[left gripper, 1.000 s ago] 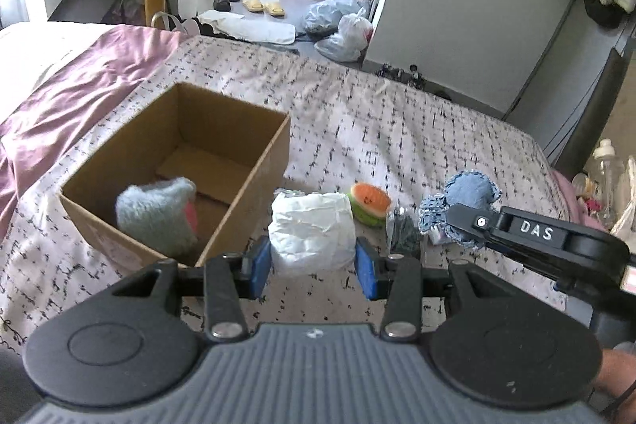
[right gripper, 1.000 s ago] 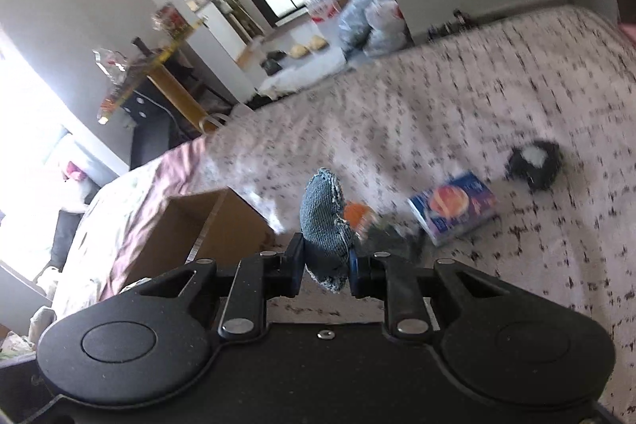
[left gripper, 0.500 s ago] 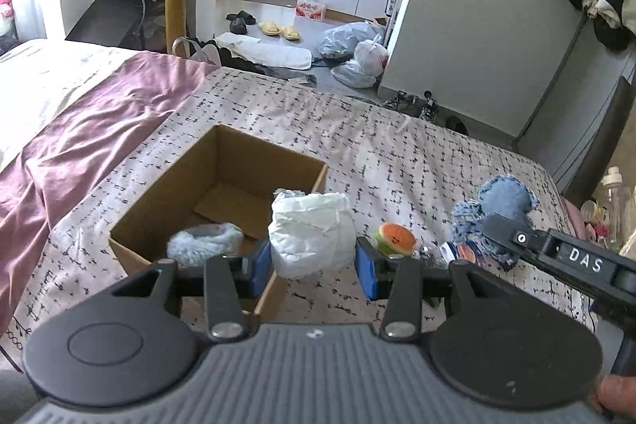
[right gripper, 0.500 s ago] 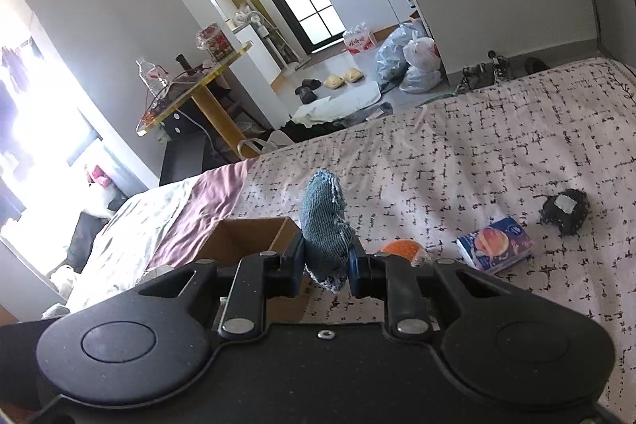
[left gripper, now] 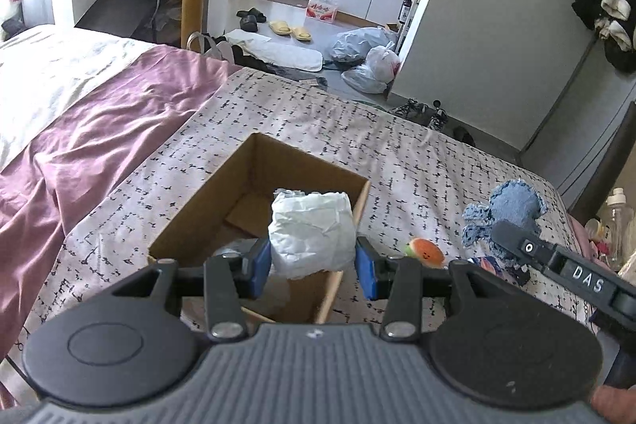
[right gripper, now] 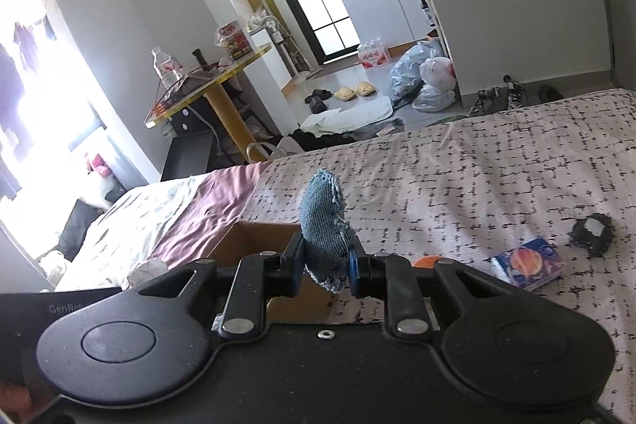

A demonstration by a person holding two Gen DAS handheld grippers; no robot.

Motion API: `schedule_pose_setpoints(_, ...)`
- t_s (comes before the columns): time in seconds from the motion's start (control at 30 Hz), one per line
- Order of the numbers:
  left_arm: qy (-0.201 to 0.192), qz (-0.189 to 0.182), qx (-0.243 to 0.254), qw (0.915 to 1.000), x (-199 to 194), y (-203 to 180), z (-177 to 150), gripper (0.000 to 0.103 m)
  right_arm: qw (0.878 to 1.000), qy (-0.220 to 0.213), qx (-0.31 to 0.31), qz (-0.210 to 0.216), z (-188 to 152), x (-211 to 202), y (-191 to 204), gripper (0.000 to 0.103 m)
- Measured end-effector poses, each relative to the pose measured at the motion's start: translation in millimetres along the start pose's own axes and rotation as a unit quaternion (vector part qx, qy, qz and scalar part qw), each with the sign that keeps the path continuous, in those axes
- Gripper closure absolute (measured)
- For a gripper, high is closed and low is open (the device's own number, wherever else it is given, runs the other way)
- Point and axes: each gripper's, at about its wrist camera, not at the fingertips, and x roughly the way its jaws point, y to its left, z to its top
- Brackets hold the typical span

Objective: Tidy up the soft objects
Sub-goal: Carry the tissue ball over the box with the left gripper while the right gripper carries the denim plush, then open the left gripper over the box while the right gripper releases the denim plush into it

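L gripper is holding the white wad between its blue pads, jaws part-way closed on it, same grip as a sec ago. The view has changed, though: the wad was showing over the bedspread just right of the box and is now sitting in front of the box's open top, near its right wall. Can't tell whether it's over the opening or only lined up with it. The box is also looking farther down and more centred vs. before, and the fuzzy grey toy seen inside it earlier is now mostly hidden behind the L gripper. R gripper is pinching the denim piece, jaws narrow and tight on it, cloth sticking upright above the pads; grip unchanged. In the R view the frame has levelled out from the earlier tilt, w/ the box edge now showing right behind the denim. In the L view the R gripper is hanging at right w/ the denim above the bed, past the orange toy. The tissue pack and dark item are lying on the bed, apart from the box.
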Motion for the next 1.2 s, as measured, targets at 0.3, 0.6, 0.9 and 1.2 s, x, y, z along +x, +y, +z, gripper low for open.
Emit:
schedule_pose_setpoints(0.3,0.012,-0.006,-0.028,0.9995,16,38,10,0.059,1.000,0.022,-0.016,-0.007,-11,25,27,0.081)
schedule_pose_setpoints(0.6,0.023,-0.015,-0.049,0.9984,39,71,20,0.059,0.999,0.049,-0.021,0.006,-22,56,52,0.081)
schedule_pose_setpoints(0.9,0.042,-0.021,-0.063,0.9969,61,94,23,0.059,0.996,0.087,-0.026,0.003,-35,79,63,0.078)
schedule_pose_setpoints(1.2,0.051,-0.022,-0.062,0.9965,76,95,24,0.059,0.994,0.103,-0.046,-0.001,-45,82,71,0.071)
